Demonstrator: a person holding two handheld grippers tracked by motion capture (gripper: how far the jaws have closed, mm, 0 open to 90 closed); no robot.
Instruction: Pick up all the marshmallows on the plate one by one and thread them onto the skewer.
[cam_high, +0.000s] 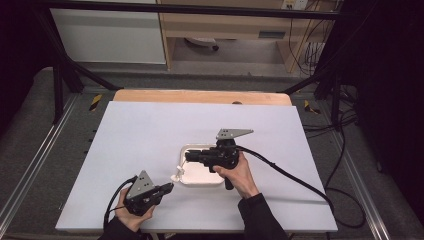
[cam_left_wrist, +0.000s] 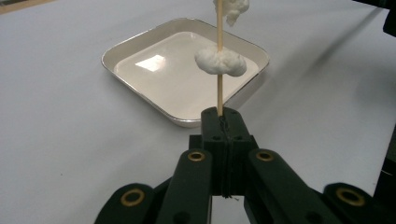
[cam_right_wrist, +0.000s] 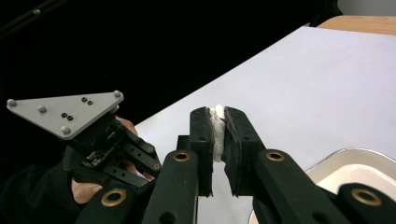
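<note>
Gripping a thin wooden stick (cam_left_wrist: 219, 93) at its lower end, the left gripper (cam_left_wrist: 219, 122) has its jaws pressed together on the stick, which rises upright from between them in the left gripper view. Two white lumps are threaded on the stick: one soft white lump (cam_left_wrist: 220, 61) sits partway up, and a second white lump (cam_left_wrist: 232, 8) sits higher, cut off by the top edge of that view. In the high view, the left gripper (cam_high: 169, 188) lies near the front left of the table (cam_high: 135, 135), held by the person's left hand (cam_high: 131, 212), and the stick with its lumps (cam_high: 178, 173) points toward the front left corner of the tray (cam_high: 184, 150).

The tray is a shallow, square, white dish with rounded corners and a bright rim. It rests flat near the middle of the table, which is covered by a white sheet.

The right gripper (cam_right_wrist: 217, 125) has its jaws clamped on a small white piece (cam_right_wrist: 216, 126), which is squeezed between the two pads and held clear of the table. In the high view, the right gripper (cam_high: 189, 156) sits above the tray, held by the person's right hand (cam_high: 237, 172), with its jaws pointing toward the tray's left side. A black cable (cam_high: 295, 177) trails from it to the right across the table.
</note>
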